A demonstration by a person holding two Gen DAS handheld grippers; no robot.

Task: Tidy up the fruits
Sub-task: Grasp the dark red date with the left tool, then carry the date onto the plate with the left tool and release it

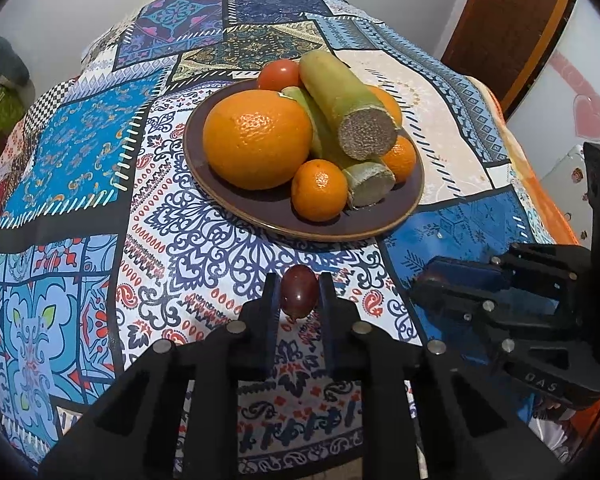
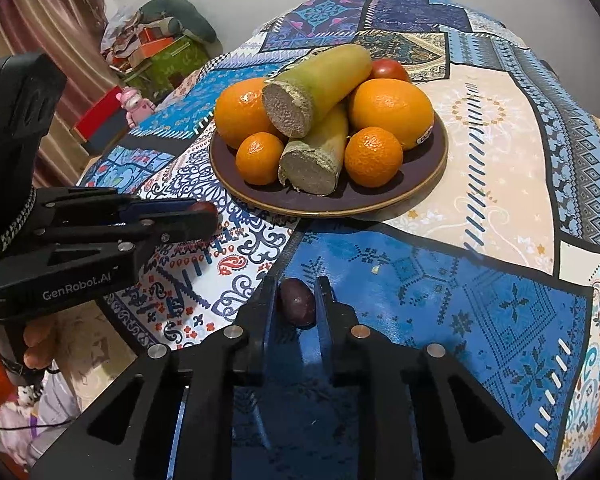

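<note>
Left gripper (image 1: 298, 294), left wrist view: clenched on a small dark red grape (image 1: 299, 295), one pad on each flank, fruit at the fingertips, just above the patterned tablecloth (image 1: 80, 152) near the table's near edge. The brown plate (image 1: 204, 184) sits further in toward the table's middle, apart from the held grape, already loaded: a large orange (image 1: 257, 139), small mandarins (image 1: 319, 190), two cut sugarcane pieces (image 1: 346, 106) and a tomato (image 1: 279, 75) at the far rim. The right gripper (image 1: 420, 286) is visible on the right of this view, low over the blue patch.

Right wrist view: right gripper (image 2: 296, 300) grasping a second dark purple grape (image 2: 296, 306) between its pads, resting on or just over the blue patch of cloth, on the near side of the plate (image 2: 432, 184). The left gripper (image 2: 210, 218) appears at left, its fruit a red glint at the tips.

Assessment: both grapes are judged light, smooth-skinned, soft and easily crushed or squirted out. Hold across the widest middle, with gentle pressure only. Free plate floor is scarce; the near rim looks the likeliest landing spot.
</note>
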